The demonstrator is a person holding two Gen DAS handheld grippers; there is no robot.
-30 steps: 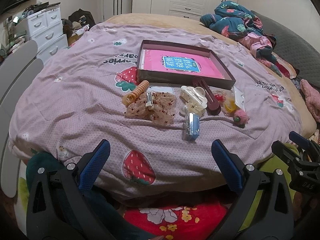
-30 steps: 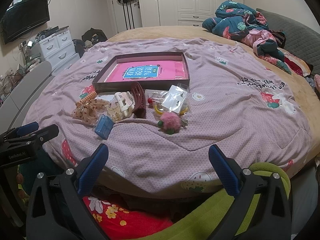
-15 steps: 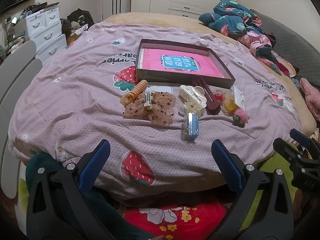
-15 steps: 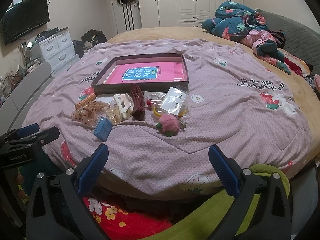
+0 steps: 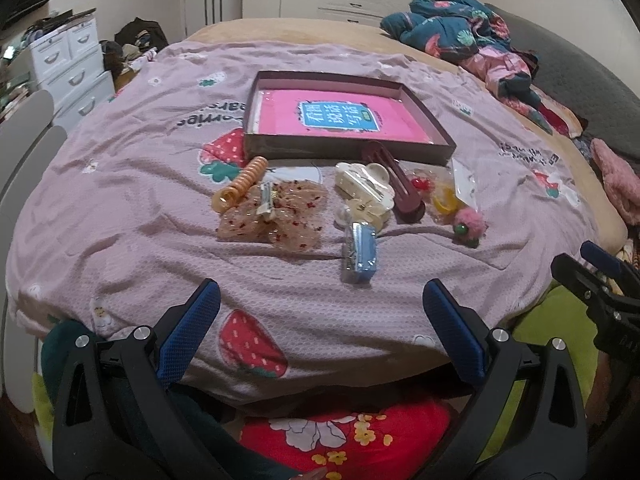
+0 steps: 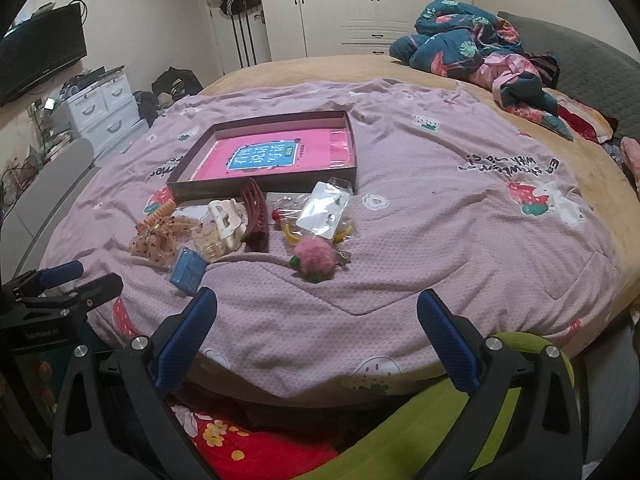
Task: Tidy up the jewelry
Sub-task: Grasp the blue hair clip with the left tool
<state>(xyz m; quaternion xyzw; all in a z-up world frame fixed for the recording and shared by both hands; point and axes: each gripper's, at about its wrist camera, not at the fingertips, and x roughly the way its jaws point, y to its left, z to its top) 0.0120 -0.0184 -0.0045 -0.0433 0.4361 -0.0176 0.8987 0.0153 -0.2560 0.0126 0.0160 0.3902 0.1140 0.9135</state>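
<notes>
Hair accessories and small jewelry packs lie in a loose cluster on the pink strawberry-print bedspread [image 5: 120, 184], just in front of a shallow dark tray [image 5: 348, 148] with a pink sheet inside. Cluster, left to right in the left wrist view: orange spiral hair tie [image 5: 240, 189], sheer dotted bow clip [image 5: 276, 216] touching it, cream claw clip [image 5: 362, 188], maroon claw clip [image 5: 400, 188] leaning against the tray's front wall, clear packets with red and yellow pieces [image 5: 444, 196], pink pompom tie [image 5: 469, 222] at the right end. Blue rectangular hair clip [image 5: 360, 252] sits nearest the grippers, just below the cream clip. Left gripper [image 5: 320, 320] hovers over the near bed edge, fingers wide apart, holding nothing, well short of the cluster. Right gripper [image 6: 316, 328] likewise spread and empty, low at the bed edge, the pompom tie [image 6: 314, 258] ahead of it. Rumpled teal floral quilt [image 6: 472, 44] at the far right of the bed. White drawer unit [image 6: 108, 104] and wall TV [image 6: 40, 60] at left, cream wardrobe [image 6: 360, 4] behind.
</notes>
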